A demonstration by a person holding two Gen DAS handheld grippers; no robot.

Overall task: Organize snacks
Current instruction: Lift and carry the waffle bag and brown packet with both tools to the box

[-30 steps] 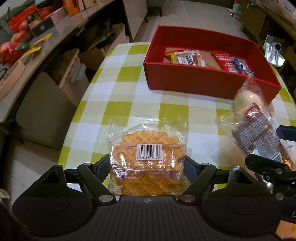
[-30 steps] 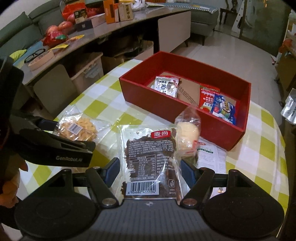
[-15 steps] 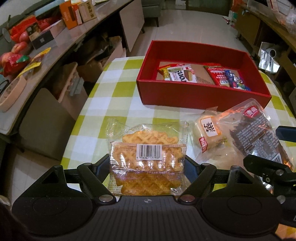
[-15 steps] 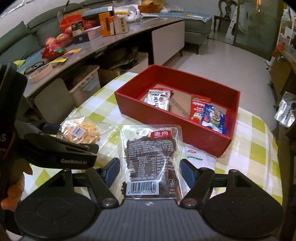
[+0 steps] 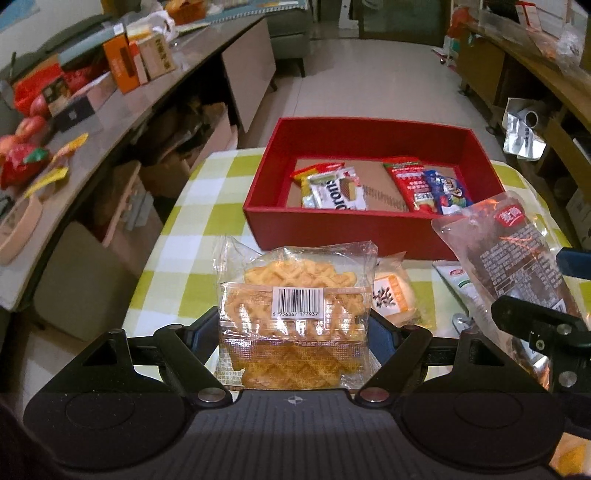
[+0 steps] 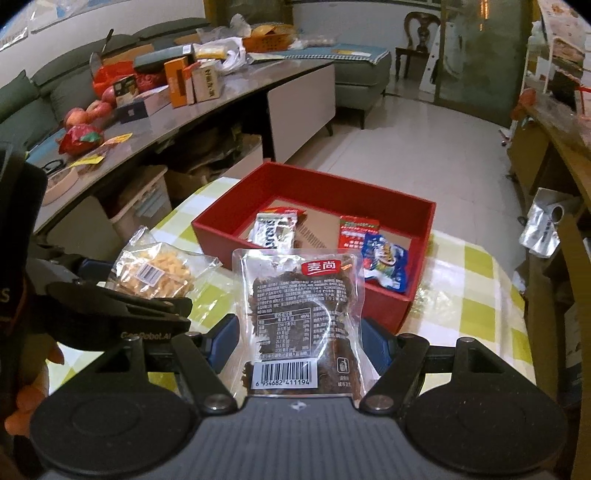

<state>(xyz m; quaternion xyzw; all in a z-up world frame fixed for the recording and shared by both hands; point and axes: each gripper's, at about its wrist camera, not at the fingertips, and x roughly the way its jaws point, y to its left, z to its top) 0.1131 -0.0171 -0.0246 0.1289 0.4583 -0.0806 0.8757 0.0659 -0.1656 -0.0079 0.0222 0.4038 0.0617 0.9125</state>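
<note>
Waffle packet [image 5: 293, 321] between left tongs [image 5: 295, 332], dark pouch [image 6: 301, 321] between right tongs [image 6: 299, 336].

Off to my left I see a long grey counter [image 6: 236, 96] crowded with clutter: red apples [image 6: 88, 112], an orange box [image 6: 176, 82] standing upright beside a tan carton [image 6: 207, 84], and a pair of glasses [image 6: 51, 165] near its close end. Cardboard boxes [image 6: 218, 147] are stuffed underneath it. Behind it stands a green sofa [image 6: 364, 68], and a wooden chair [image 6: 417, 27] sits by the far wall. A crumpled silver bag [image 6: 546, 229] hangs on my right, above the pale tiled floor [image 6: 424, 140]
</note>
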